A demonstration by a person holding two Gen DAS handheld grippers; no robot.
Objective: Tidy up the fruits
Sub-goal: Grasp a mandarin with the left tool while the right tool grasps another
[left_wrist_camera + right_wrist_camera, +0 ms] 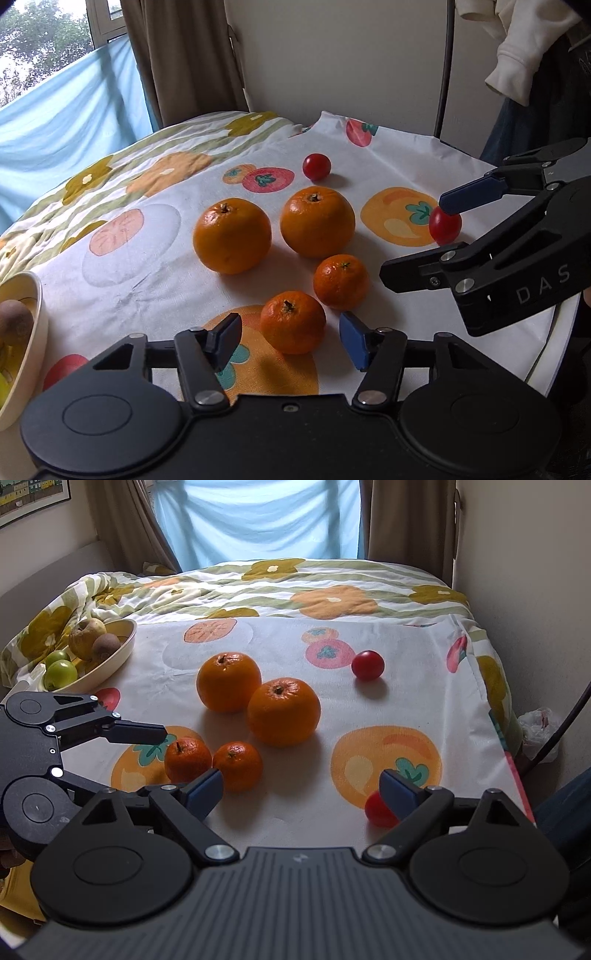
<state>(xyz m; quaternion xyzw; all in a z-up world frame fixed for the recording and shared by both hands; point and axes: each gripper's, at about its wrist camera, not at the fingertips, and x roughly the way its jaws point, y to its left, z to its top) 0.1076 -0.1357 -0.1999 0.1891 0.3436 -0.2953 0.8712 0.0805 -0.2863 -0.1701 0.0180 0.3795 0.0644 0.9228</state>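
We take the near small mandarin (293, 322) as our reference. The left gripper (291, 341) straddles it, jaws partly open, each pad a little clear of the peel; nothing is held. A second small mandarin (341, 281) lies just beyond it, to the right. Two large oranges (232, 235) (317, 226) sit further back. The right gripper (301, 792) stands wide open and empty, its right pad (397, 792) against a cherry tomato (376, 810). Another tomato (316, 167) lies behind the oranges. The bowl (122, 653) sits far left.
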